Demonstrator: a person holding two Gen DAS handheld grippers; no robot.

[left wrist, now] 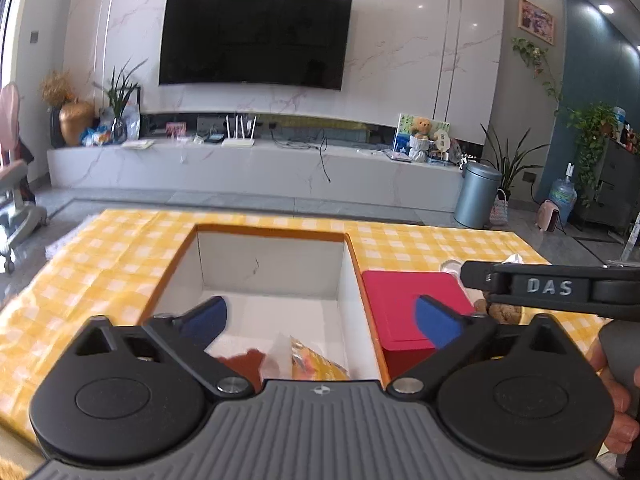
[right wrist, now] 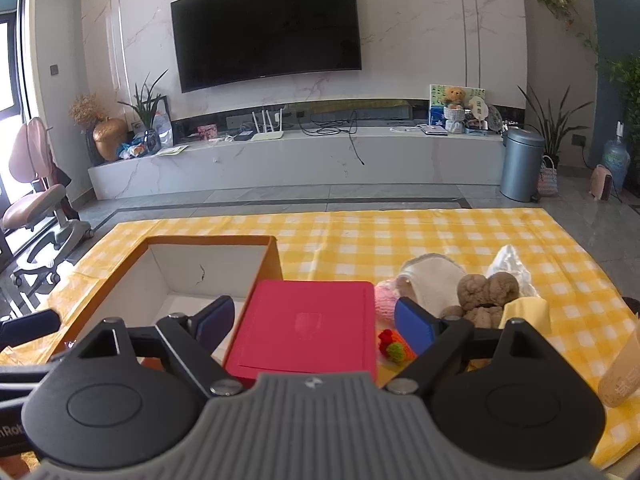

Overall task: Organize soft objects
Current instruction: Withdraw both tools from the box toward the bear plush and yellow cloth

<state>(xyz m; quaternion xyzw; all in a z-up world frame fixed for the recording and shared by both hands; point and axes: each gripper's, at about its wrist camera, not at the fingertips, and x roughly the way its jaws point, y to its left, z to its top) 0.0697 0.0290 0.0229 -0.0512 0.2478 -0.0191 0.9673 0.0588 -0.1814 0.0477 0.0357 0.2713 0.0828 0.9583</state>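
Observation:
An open orange box with a white inside (left wrist: 272, 264) (right wrist: 200, 264) sits on the yellow checked cloth. A rust-red soft item (left wrist: 244, 364) and a yellow packet (left wrist: 316, 364) lie at its near end. My left gripper (left wrist: 320, 316) is open and empty above the box. A red box (right wrist: 308, 324) (left wrist: 408, 304) stands right of it. My right gripper (right wrist: 316, 320) is open and empty over the red box. Right of it lie a brown plush bear (right wrist: 484, 292), a pink knitted item (right wrist: 386, 300), a small red-green-orange knitted toy (right wrist: 394, 346), a white cloth (right wrist: 436, 280) and a yellow cloth (right wrist: 528, 310).
The yellow checked cloth (right wrist: 400, 236) covers the table. Crumpled clear plastic (right wrist: 512, 264) lies behind the bear. A beige tube (right wrist: 622, 376) stands at the right edge. Beyond the table are a TV wall, a grey bin (right wrist: 520, 164) and a pink chair (right wrist: 36, 200).

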